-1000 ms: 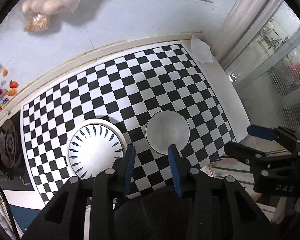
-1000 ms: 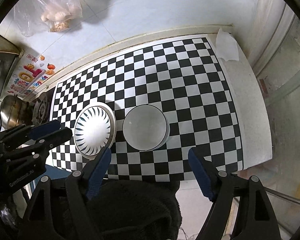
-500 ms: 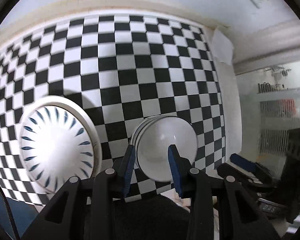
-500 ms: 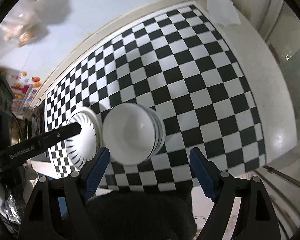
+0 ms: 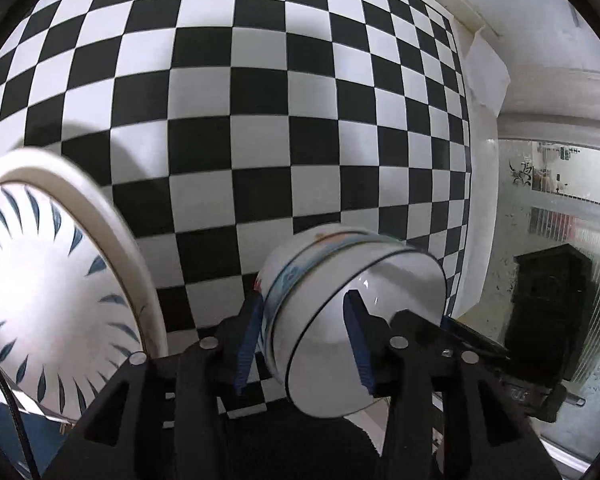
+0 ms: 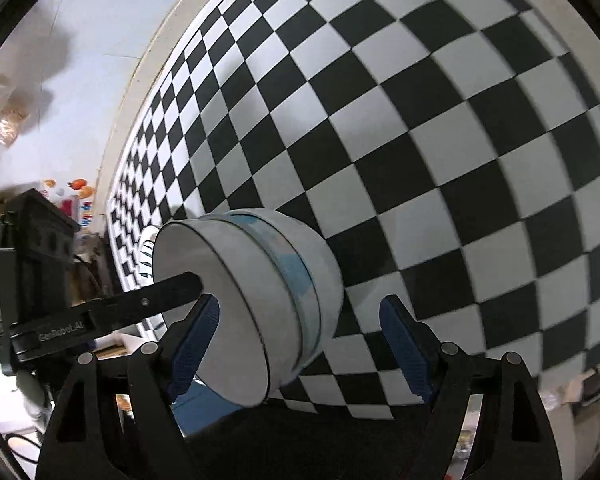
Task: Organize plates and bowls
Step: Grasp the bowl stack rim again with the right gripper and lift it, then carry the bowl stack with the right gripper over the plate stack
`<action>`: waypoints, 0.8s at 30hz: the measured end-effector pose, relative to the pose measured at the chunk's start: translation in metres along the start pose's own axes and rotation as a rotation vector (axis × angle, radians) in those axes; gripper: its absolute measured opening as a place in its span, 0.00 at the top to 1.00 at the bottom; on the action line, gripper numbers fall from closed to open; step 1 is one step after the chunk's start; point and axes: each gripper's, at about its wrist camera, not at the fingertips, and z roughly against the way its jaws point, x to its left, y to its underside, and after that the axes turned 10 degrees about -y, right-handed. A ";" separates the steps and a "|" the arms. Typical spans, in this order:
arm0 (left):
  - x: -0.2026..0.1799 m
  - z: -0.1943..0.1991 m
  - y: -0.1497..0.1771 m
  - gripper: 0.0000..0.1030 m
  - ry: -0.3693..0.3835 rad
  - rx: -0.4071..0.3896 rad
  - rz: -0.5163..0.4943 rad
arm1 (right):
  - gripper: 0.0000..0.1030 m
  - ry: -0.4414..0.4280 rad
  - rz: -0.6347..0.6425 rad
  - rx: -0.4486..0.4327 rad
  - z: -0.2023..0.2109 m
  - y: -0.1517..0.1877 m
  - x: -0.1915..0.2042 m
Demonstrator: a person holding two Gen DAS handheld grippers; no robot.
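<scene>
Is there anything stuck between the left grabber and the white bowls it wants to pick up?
No, nothing is in the way. The left gripper already straddles the near rim of the stacked bowls, one finger inside the top bowl and one outside. The patterned plate sits off to the side, apart from them.

Left hand-held gripper (image 5: 304, 344) half-closed, right hand-held gripper (image 6: 300, 344) spread wide.
</scene>
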 end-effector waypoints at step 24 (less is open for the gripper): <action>0.000 -0.033 -0.007 0.59 -0.018 0.044 -0.039 | 0.29 -0.144 -0.056 0.071 -0.045 -0.022 -0.042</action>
